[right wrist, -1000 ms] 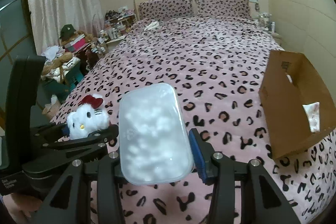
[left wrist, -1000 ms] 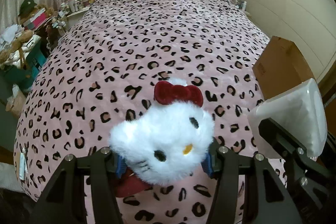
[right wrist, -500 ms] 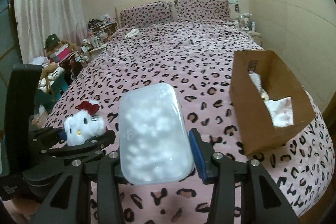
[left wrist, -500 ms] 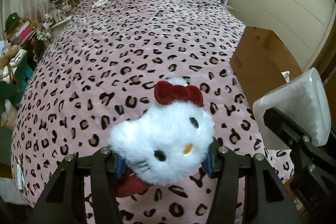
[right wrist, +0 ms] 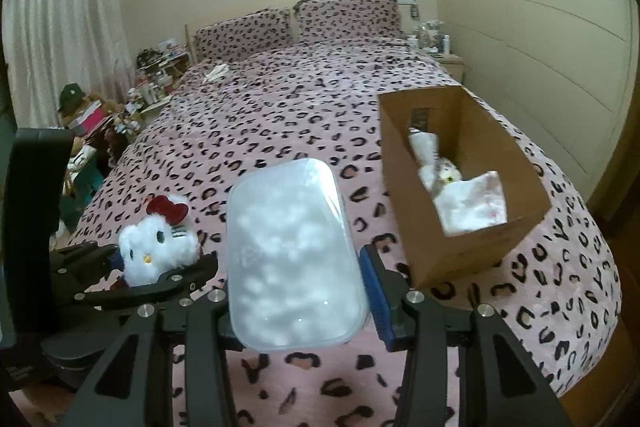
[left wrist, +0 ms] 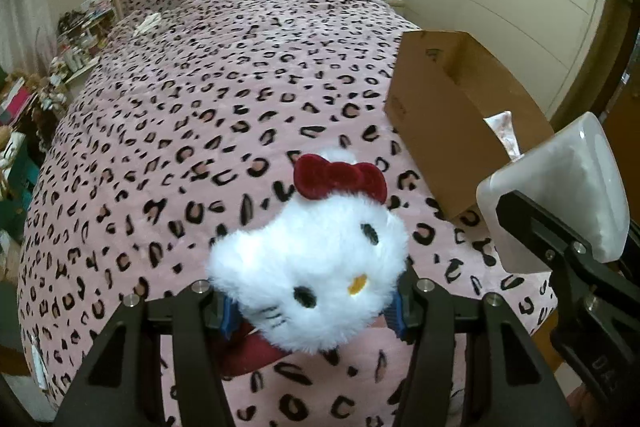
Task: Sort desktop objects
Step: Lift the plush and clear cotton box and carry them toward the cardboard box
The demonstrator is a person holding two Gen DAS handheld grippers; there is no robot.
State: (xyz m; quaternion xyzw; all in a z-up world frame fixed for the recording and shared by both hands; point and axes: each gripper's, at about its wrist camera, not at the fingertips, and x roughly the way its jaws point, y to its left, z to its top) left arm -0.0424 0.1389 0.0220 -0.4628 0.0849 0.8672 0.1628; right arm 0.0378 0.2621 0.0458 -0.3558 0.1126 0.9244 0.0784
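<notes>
Two loads are in the air at once. The left gripper (left wrist: 312, 307) has its jaws closed on the white plush cat (left wrist: 312, 267), red bow up, squeezed at the sides of its head. The right gripper (right wrist: 300, 287) has its jaws clamped on the long sides of a clear lidded tub (right wrist: 292, 259) packed with white cotton-like balls. Both hang above the foot end of the bed (right wrist: 280, 115), neither touching the leopard-print cover.

And what a shift in half a second: the cardboard box (right wrist: 480, 255) has grown larger in both views and slid toward the centre of each frame. Both grippers have swung toward the right edge of the bed, where that box sits. From the right wrist I now look straight down into it. My read: this is the carry leg, and the drop-off comes next.

Inside the box I can make out a white tube (right wrist: 424, 143) at the far end, a small white plush (right wrist: 444, 175) in the middle, and a white cloth with pink marks (right wrist: 472, 207) piled at the near end. So it is partly filled, with the far end least crowded.

From the left wrist the box (left wrist: 432, 147) shows mostly its outer wall, with the tub (left wrist: 560, 195) just to its right. The tub is nearer the opening, so I would expect it to go in first; it is wide and may need to tip in over the cloth.
</notes>
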